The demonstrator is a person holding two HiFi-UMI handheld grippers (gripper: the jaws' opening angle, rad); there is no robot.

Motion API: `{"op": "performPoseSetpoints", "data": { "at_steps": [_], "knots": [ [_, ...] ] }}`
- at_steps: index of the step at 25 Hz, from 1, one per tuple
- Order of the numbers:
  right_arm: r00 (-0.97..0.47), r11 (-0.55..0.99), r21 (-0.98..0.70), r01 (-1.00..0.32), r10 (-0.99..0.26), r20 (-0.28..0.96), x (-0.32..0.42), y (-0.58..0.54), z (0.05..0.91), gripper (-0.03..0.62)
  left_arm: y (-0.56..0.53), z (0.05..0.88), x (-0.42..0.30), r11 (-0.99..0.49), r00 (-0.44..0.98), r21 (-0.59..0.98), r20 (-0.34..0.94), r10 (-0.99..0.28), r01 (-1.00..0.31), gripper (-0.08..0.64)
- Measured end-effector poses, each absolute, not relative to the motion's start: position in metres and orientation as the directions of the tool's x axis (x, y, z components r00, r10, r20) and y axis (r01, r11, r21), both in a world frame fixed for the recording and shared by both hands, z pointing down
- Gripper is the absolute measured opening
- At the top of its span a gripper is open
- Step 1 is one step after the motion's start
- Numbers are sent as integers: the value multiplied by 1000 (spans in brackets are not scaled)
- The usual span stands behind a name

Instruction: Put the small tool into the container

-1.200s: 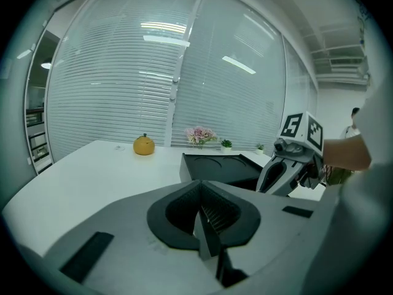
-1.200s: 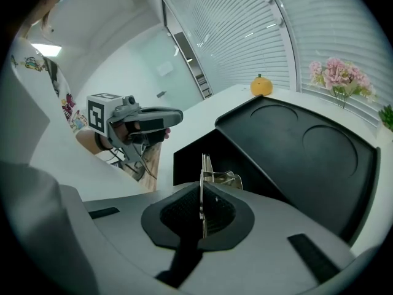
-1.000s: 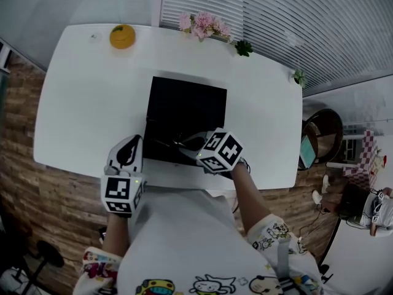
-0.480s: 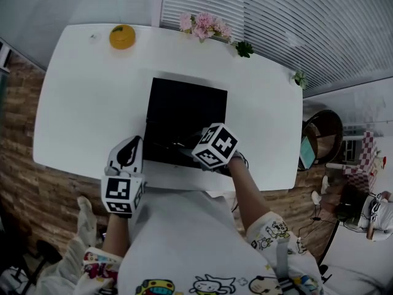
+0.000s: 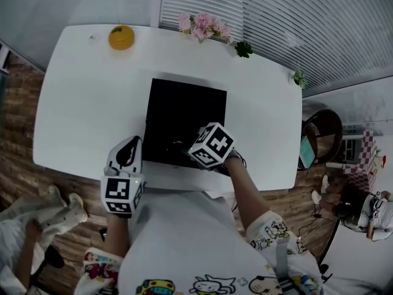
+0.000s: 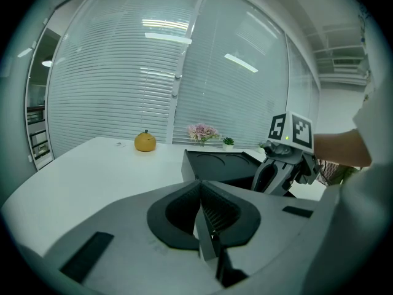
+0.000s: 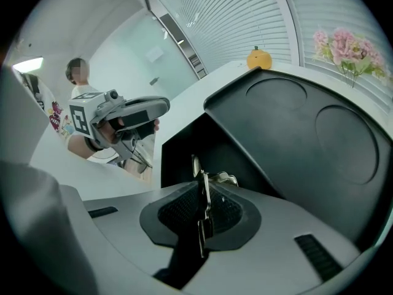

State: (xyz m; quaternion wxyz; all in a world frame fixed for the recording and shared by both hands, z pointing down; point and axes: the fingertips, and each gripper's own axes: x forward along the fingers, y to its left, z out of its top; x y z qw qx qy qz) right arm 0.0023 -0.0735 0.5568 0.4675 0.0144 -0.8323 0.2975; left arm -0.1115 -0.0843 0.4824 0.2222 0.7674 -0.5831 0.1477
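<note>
I'm holding the right gripper [image 5: 187,145] over the black container [image 5: 184,103], jaws opening around the small tool [image 7: 196,166] so it drops inside. Left gripper [image 6: 200,195] is sitting clenched and empty by the worktop [image 5: 80,91] edge, out of the way.

A white counter [image 5: 80,103] stands before far windows covered by closed horizontal blinds [image 5: 295,17]. Brown wood-plank floor [image 5: 18,115] shows at left and right.
</note>
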Motion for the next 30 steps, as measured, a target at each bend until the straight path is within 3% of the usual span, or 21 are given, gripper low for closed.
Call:
{"op": "performPoseSetpoints", "data": {
  "at_steps": [13,30],
  "knots": [
    [-506,867,-404,-293,218,835,7,-75,563,127,-80,481,-114,-220,275,169,477,-835,-961,8],
    [-495,918,-272,-288,101,863,10,-89,535,130,-78,471,-121,-212,263,162,446,-855,-964,8]
  ]
}}
